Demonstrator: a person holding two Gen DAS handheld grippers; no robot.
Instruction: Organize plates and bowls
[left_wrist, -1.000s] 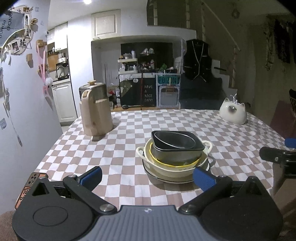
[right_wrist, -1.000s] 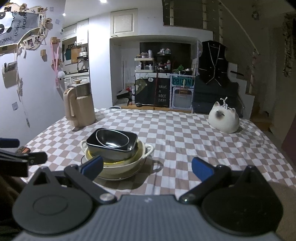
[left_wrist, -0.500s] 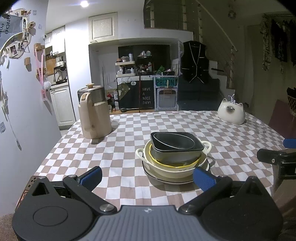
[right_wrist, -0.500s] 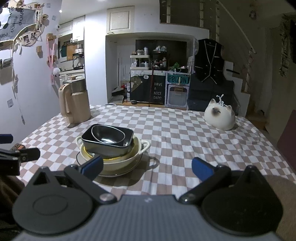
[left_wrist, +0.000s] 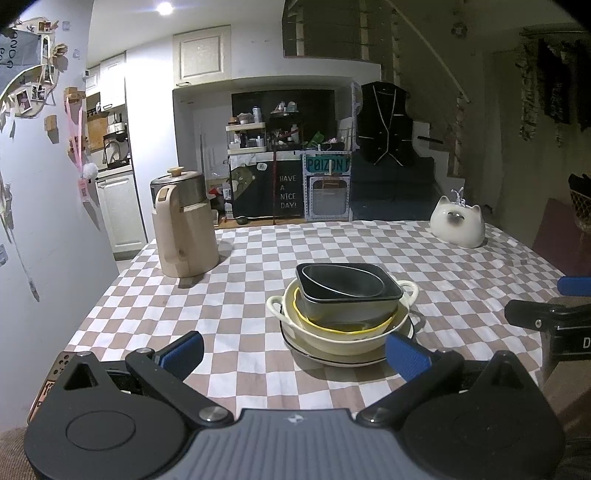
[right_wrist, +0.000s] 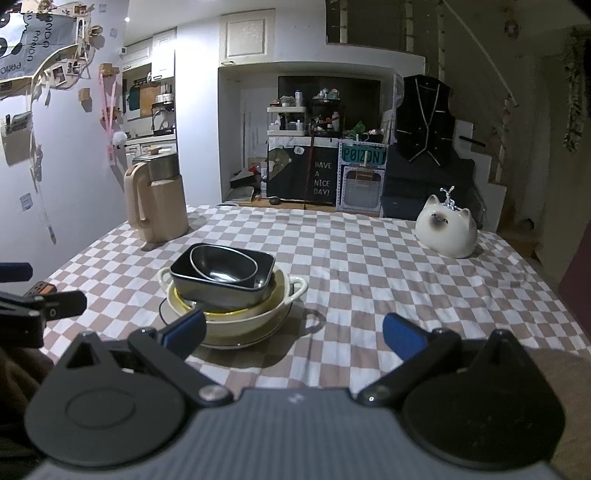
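Two grippers, left gripper (left_wrist: 293, 349) and right gripper (right_wrist: 293, 332), hang wide open and empty before the nested stack (left_wrist: 341, 314) at mid-table: dark dishes (right_wrist: 223, 275) inside a cream handled bowl (left_wrist: 343, 330) on a plate (right_wrist: 236, 341). Stacking appears complete or not yet undone; any next move needs a rim grasp.

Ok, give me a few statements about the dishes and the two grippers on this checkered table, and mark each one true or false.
1. The dark rectangular dish sits on top of the stack. True.
2. The left gripper grips the cream two-handled bowl. False: it is open and holds nothing.
3. The beige jug lies tipped over. False: it stands upright.
4. The cat figurine stands apart from the stack. True.
5. The right gripper is open. True.
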